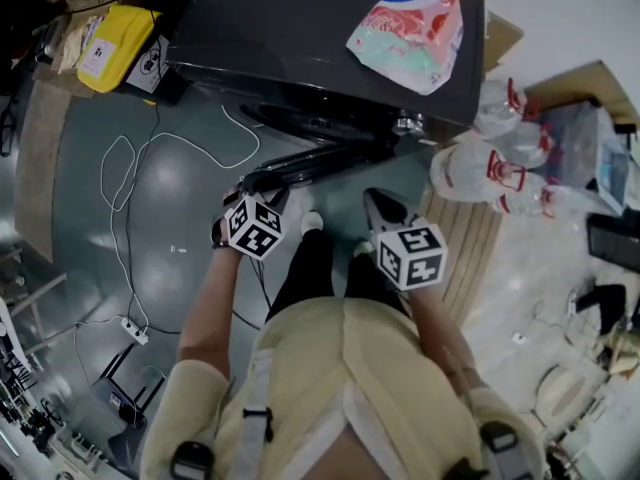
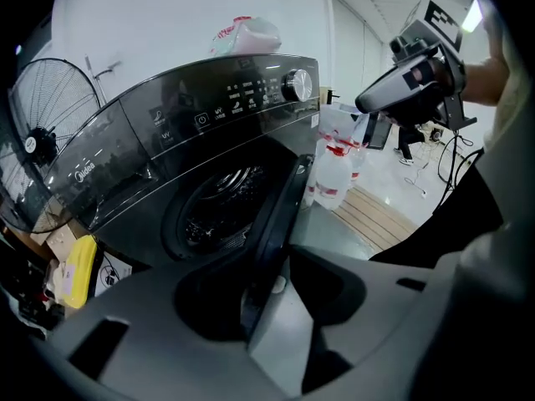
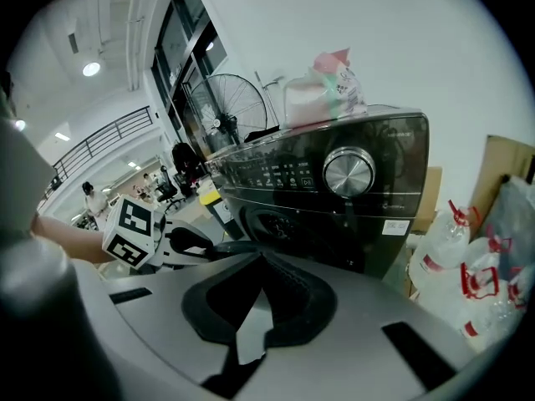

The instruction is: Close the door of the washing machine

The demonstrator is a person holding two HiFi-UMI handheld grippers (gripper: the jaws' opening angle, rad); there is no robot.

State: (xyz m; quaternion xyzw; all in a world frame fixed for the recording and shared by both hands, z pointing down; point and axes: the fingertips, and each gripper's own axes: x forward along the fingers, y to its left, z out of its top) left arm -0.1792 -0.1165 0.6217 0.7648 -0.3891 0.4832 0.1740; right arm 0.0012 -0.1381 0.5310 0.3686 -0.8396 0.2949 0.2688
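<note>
Head view: dark washing machine (image 1: 300, 28) at top, its door (image 1: 310, 163) swung open toward the person, left gripper (image 1: 275, 200) at the door's outer edge, right gripper (image 1: 378, 206) just beside | Left gripper view: glossy black door seen edge-on between jaws spread wide; drum opening (image 2: 213, 211) uncovered | Right gripper view: jaws together, nothing between them.

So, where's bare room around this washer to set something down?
Washer top is bare left of the pink bag. Grey floor left of the open door is free apart from a white cable. The right side is crowded with plastic bottles.
</note>
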